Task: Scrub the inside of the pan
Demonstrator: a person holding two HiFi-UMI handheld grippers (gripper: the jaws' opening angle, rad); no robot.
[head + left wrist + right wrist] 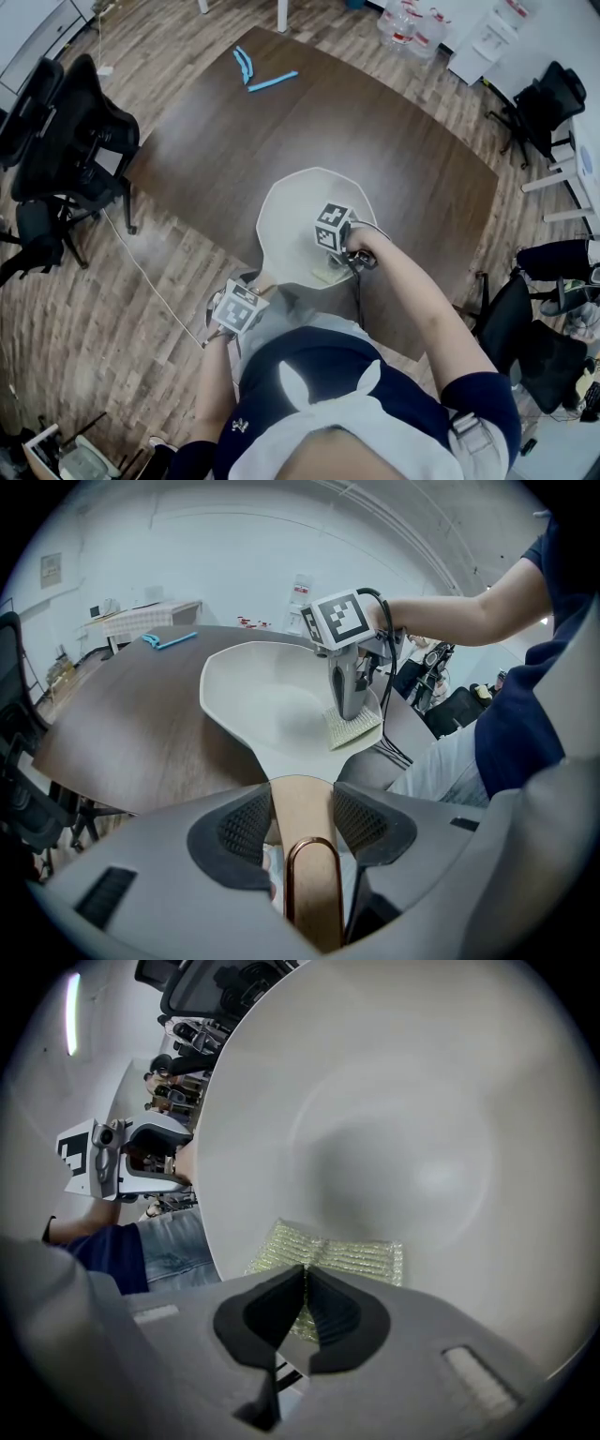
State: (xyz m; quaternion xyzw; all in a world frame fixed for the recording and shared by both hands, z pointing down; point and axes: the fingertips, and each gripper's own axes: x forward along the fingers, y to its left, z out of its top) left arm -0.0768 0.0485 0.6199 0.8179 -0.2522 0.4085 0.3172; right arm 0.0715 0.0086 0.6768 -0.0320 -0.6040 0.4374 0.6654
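Dark table (pixel 375 159), 1 pale pan (pixel 295 206): tan handle (pixel 305 794) clamped by left gripper (pixel 303 823), yellowish pad (pixel 361 1258) by right gripper (pixel 307 1286).

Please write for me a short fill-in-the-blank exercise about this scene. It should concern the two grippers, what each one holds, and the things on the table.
1. The right gripper is shut on a yellow-green scrubbing pad, which lies inside the white ____.
2. The left gripper grips the pan by its ____.
3. The thin things at the far end of the table are ____ in colour.

Missing words: pan; handle; blue.
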